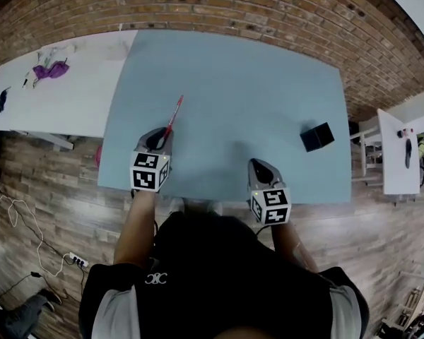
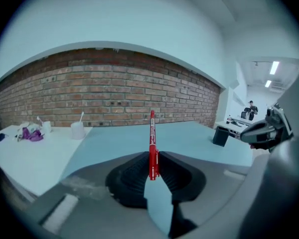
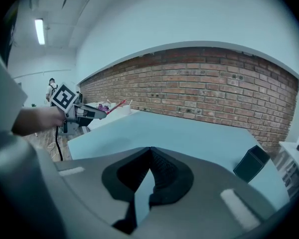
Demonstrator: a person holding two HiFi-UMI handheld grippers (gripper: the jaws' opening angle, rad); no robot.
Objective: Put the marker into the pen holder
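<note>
My left gripper point(image 1: 162, 137) is shut on a red marker point(image 1: 174, 116), which sticks out forward and up from the jaws over the left part of the light blue table point(image 1: 233, 76). In the left gripper view the marker point(image 2: 152, 143) stands between the pads of that gripper point(image 2: 153, 158). The black square pen holder point(image 1: 316, 137) stands upright near the table's right edge, also seen as a dark box point(image 3: 251, 164) in the right gripper view. My right gripper point(image 1: 261, 167) hovers at the front edge, left of the holder, its jaws point(image 3: 149, 151) shut with nothing in them.
A white table point(image 1: 63, 97) adjoins on the left, carrying a purple object point(image 1: 51, 70) and a white cup point(image 2: 77, 130). A brick wall runs behind. Another white desk point(image 1: 399, 154) stands to the right. Cables and a power strip point(image 1: 76, 260) lie on the wooden floor.
</note>
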